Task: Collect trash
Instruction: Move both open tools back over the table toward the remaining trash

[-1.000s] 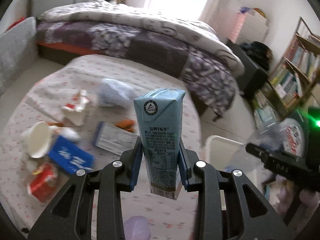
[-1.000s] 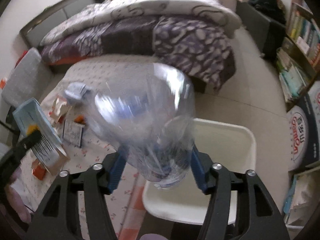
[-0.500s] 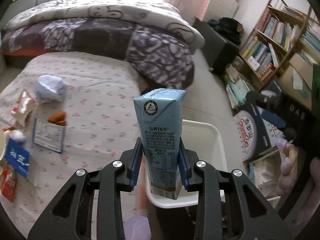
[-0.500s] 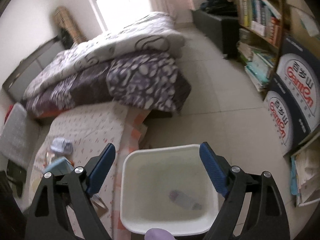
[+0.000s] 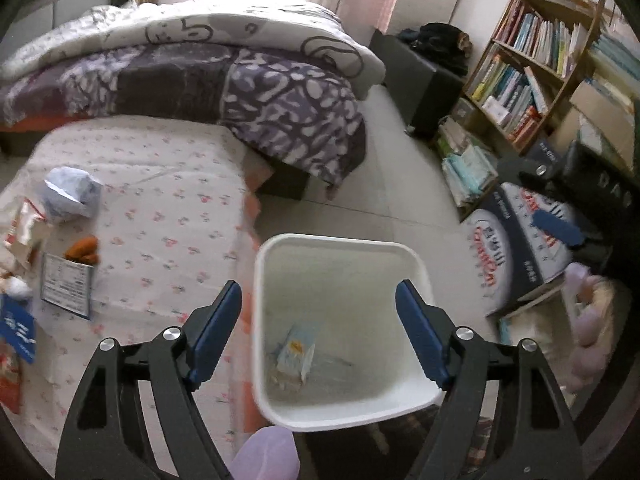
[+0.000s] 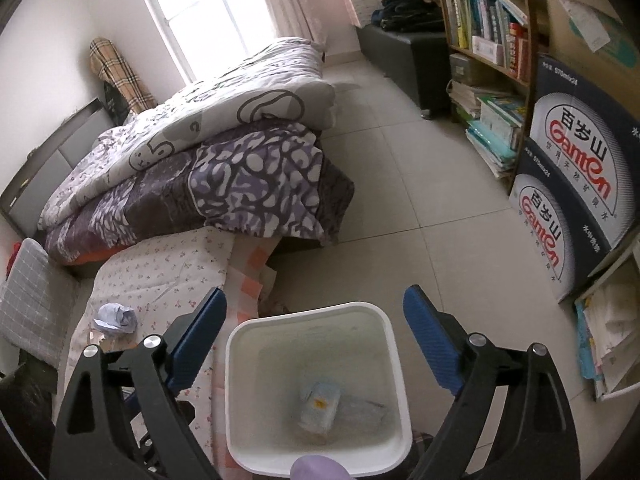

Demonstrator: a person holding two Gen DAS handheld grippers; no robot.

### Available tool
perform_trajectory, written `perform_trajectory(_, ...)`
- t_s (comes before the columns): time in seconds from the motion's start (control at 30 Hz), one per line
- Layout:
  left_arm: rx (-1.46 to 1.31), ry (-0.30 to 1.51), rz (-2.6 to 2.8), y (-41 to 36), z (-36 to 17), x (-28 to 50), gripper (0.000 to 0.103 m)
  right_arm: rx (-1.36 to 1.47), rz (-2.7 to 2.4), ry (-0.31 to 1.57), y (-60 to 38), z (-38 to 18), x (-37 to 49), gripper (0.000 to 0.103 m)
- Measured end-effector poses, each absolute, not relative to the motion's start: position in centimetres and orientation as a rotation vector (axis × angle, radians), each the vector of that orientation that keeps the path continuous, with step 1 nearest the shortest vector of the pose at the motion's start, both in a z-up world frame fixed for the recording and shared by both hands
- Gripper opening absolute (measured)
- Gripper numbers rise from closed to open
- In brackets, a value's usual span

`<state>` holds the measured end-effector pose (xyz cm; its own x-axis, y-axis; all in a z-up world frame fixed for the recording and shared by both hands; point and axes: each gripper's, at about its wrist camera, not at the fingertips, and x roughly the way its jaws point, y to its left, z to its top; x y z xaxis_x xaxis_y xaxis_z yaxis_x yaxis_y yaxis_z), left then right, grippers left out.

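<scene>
Item: white waste bin [image 5: 416, 268], beneath both my hand-held grippers. Left hand-held gripper [image 5: 320, 332], a second ago clamped on the milk carton [image 5: 298, 350], is opening, nothing between its jaws; right hand-held gripper [image 6: 316, 340] likewise opening, empty. Carton now lies in bin beside clear plastic bottle [image 6: 360, 410], faint. Remaining trash on floral-cloth surface [image 5: 168, 216], partly cut off left.

Daylight comes through a window [image 6: 208, 12] behind a bed [image 6: 192, 168] with a purple quilt. Pale tiled floor [image 6: 420, 208]; a bookshelf [image 6: 488, 40] and a dark bench [image 6: 404, 48] line the wall.
</scene>
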<state>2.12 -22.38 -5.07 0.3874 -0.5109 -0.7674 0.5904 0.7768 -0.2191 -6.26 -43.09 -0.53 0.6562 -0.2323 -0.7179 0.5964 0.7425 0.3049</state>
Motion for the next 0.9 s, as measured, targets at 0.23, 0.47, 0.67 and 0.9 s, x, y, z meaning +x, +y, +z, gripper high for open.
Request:
perform_trajectory(0.23, 0.141, 0.897, -0.602, -19.8, -4.8, 3.0, 0.087, 0.463, -0.470, 0.746, -39.5, -0.5, -3.9, 0.089)
perform_trajectory(0.47, 0.164, 0.866, -0.466, -16.2, -4.7, 4.5, 0.092, 0.308, -0.469, 0.758, -34.9, -0.5, -1.5, 0.093)
perform_trajectory(0.67, 0.148, 0.854, -0.357, -12.8, -4.4, 5.7, 0.094, 0.198, -0.451, 0.765, -31.2, -0.7, 0.2, 0.096)
perform_trajectory(0.9, 0.218, 0.831, -0.231, -9.8, -4.4, 6.5, 0.095, 0.006, -0.440, 0.751, -26.6, -1.0, 1.7, 0.096)
